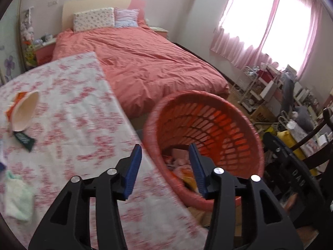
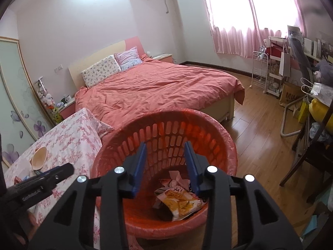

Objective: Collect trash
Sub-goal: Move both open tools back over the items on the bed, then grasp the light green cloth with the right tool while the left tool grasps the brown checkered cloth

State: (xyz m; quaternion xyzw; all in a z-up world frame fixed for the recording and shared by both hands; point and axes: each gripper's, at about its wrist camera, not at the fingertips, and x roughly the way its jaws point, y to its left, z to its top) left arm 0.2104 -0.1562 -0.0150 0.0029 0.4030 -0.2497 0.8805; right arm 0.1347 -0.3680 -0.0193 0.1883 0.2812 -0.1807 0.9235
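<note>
The right hand-held gripper [image 2: 164,162] hangs over the red basket [image 2: 229,145], jaws partly apart and empty; a yellow snack wrapper [image 2: 181,203] lies on the basket floor at 6 o'clock from its tips. The left hand-held gripper [image 1: 165,166], also apart and empty, straddles the basket rim and the counter [image 1: 72,104], where a cream bowl [image 1: 25,112] lies at 10 o'clock.

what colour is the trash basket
The basket is orange-red, slotted, lined with a clear bag; the right wrist view shows it best.
</note>
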